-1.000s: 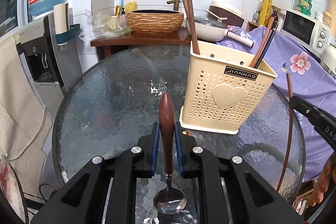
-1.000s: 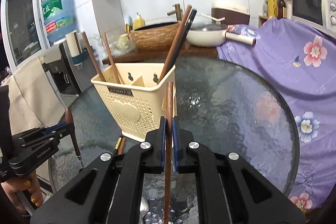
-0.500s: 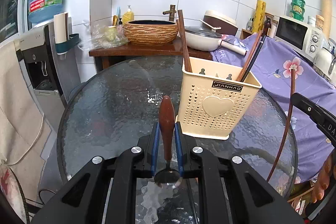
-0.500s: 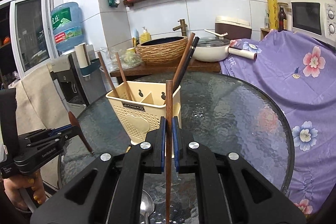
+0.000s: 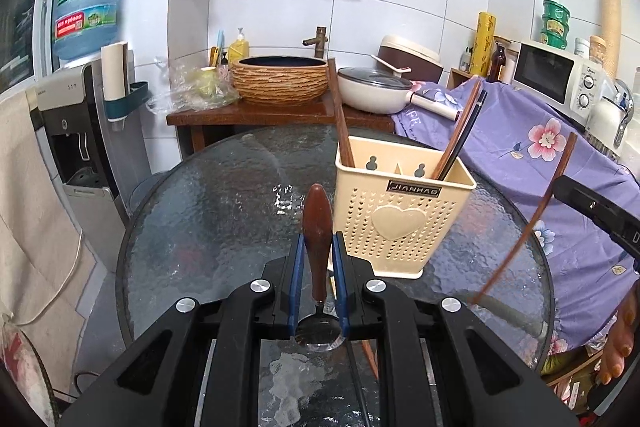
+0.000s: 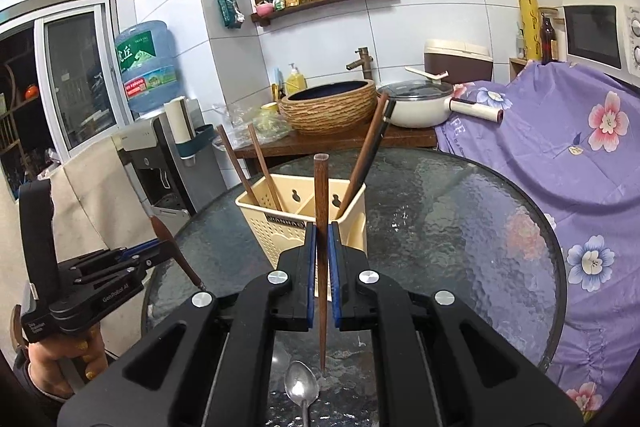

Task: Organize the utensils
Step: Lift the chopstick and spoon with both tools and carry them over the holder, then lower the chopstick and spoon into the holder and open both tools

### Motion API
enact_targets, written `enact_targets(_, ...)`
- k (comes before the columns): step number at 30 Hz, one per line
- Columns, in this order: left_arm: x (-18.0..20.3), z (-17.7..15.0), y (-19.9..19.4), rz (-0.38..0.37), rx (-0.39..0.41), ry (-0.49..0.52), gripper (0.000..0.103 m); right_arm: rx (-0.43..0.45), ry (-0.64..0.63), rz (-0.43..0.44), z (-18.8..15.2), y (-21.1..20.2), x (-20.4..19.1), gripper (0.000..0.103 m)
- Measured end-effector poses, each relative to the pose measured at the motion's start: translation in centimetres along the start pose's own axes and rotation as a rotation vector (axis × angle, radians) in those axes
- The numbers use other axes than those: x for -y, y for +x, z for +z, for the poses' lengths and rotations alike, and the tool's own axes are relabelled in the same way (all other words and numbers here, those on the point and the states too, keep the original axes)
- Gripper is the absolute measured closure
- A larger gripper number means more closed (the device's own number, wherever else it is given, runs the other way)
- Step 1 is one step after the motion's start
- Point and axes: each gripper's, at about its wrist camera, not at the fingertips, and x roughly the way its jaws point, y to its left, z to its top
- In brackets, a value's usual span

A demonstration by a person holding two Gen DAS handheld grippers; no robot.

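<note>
My left gripper point(image 5: 318, 259) is shut on a wooden-handled spoon point(image 5: 317, 227), handle forward, metal bowl back between the fingers, held above the glass table point(image 5: 208, 219). My right gripper point(image 6: 322, 251) is shut on a single brown chopstick point(image 6: 321, 211), held upright above the table. A cream perforated utensil holder point(image 5: 400, 219) stands on the table just right of my left gripper, and in the right wrist view point(image 6: 296, 223) directly ahead. It holds several chopsticks point(image 6: 366, 155). A metal spoon point(image 6: 301, 387) lies on the table below my right gripper.
A wooden counter point(image 5: 256, 115) with a woven basin and a white pan point(image 5: 376, 91) stands behind the table. A purple flowered cloth point(image 6: 560, 147) covers furniture on the right. A water dispenser point(image 5: 72, 131) stands on the left.
Both grippers have lifted and drawn back from the holder with their utensils, so the holder looks smaller and farther. The holder has not moved.
</note>
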Motion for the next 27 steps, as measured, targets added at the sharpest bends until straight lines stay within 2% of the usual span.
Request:
enact_targets(7, 0.4, 1.0, -0.8, -0.018, 0.016, 0.006, 0.089, 0.029, -0.035, 0.001, 1.6, -0.8, -1.1, 0.097)
enact_targets(15, 1.7, 3.4, -2.0, -0.047, 0.042, 0.028, 0.089, 0.021, -0.035, 0.033, 4.6, -1.1, -2.2, 0.097)
enact_targets(20, 2.4, 6.2, -2.7, -0.074, 0.06, 0.028, 0.089, 0.022, -0.016, 0.056, 7.5, -1.2, -2.7, 0.097)
enact_targets(27, 3.6, 11.1, -3.3, -0.063, 0.12, 0.017, 0.089, 0.063, -0.022, 0.051, 12.2, -1.6, -3.9, 0.097)
